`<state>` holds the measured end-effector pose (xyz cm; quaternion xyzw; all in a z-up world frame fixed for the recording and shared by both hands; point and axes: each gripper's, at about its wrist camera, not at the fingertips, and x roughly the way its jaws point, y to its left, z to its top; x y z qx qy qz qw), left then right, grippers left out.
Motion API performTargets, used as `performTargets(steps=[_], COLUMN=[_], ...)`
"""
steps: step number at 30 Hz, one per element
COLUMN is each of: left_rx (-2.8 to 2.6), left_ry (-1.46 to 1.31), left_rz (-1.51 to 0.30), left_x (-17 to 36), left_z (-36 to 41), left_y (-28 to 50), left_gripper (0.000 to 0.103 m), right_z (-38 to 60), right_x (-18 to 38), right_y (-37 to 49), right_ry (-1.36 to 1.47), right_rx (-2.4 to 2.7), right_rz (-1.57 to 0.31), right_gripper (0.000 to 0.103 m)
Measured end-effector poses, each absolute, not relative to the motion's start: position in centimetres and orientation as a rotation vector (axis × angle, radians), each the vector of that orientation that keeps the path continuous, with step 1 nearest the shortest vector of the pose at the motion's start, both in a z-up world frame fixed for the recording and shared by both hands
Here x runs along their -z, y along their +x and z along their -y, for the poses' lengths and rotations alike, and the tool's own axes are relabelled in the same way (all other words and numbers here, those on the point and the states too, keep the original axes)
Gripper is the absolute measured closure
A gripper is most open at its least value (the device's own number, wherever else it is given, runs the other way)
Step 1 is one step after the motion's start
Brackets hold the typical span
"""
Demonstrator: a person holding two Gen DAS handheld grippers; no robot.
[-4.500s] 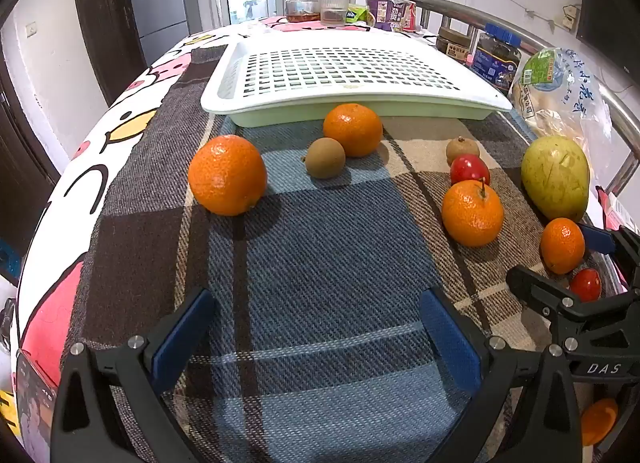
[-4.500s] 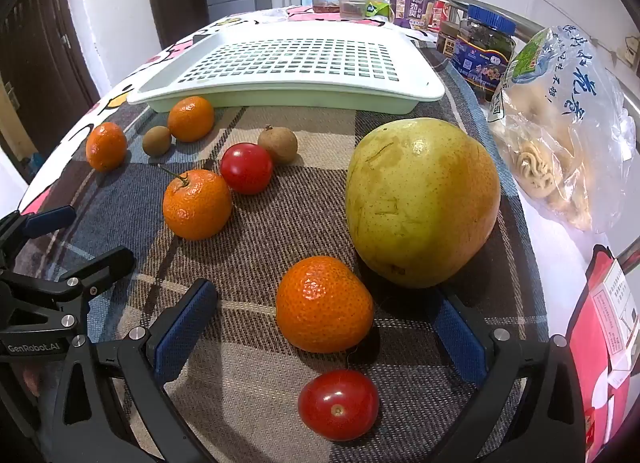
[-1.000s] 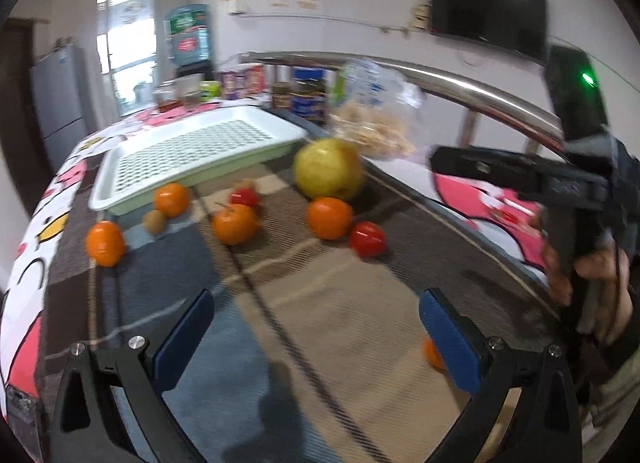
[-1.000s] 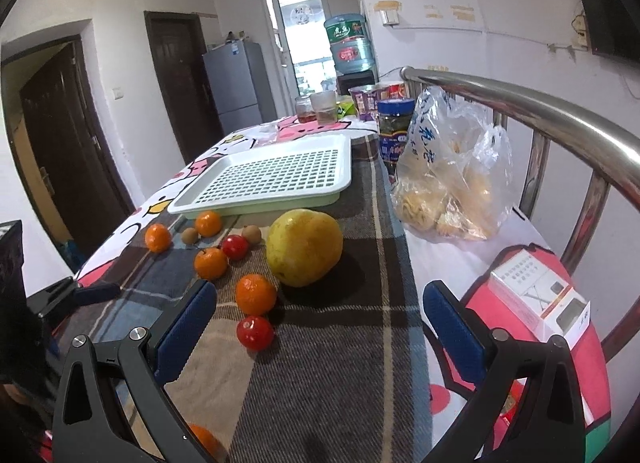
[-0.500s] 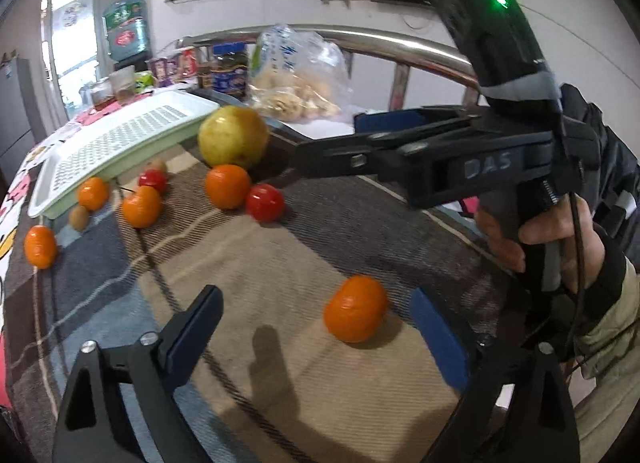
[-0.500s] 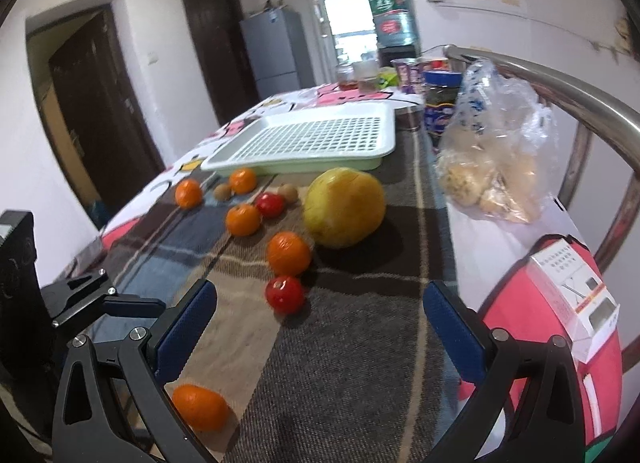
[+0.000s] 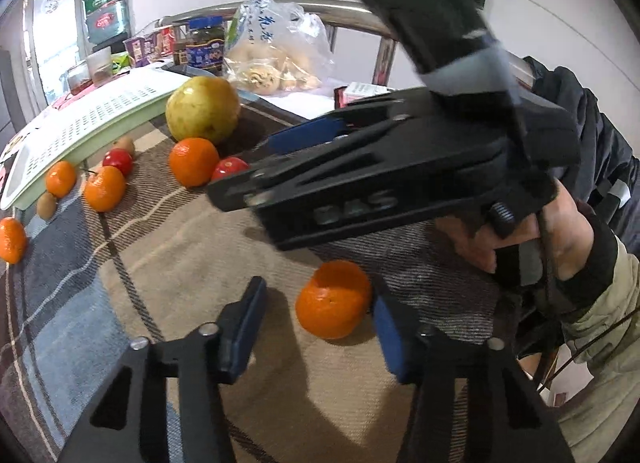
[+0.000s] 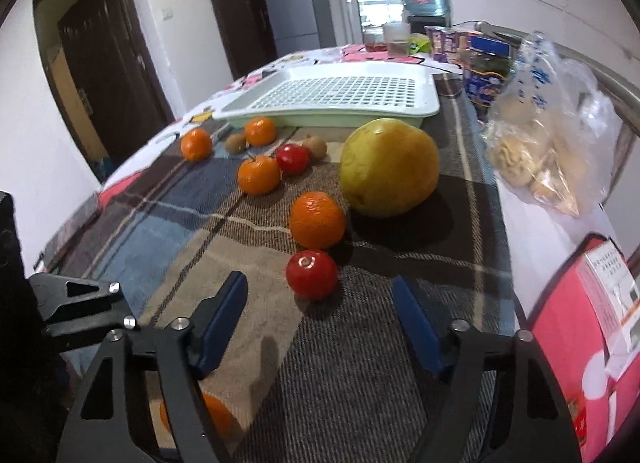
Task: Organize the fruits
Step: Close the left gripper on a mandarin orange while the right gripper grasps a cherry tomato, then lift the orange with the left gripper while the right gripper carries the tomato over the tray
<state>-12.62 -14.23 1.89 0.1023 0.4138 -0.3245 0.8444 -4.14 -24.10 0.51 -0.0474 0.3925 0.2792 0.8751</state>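
Where table lay bare, left tongs now flank mandarin, unclosed.

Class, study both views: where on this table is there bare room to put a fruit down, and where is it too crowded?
The white tray holds nothing on its grid. Bare plaid cloth also lies left of the stemmed orange. It is crowded from the tray's front edge past the pear to the near tomato, and around the near orange between the left hand-held gripper fingers.
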Motion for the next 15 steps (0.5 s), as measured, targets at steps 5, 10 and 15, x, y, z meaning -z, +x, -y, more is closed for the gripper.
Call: performTargets(steps=[5,10,15], left_rx=[0.702,0.703,0.679], left_ry=[0.207,0.189,0.171], left_rz=[-0.884,-0.884,-0.868], left_x=[-1.8,-1.9,-2.3], left_z=[14.4,14.0,13.4], left_y=[-12.7,-12.8,-12.2], left_gripper=[0.062,0.066,0.066], right_z=[22.7,22.8,22.4], right_x=[0.5,0.5,0.6], right_y=[-3.3,-3.1,-3.0], right_ry=[-0.136,-0.128,-0.129], right_rx=[-0.593,-0.592,-0.588], right_rz=[-0.877,-0.878,-0.884], right_gripper=[0.062,0.072,0.075])
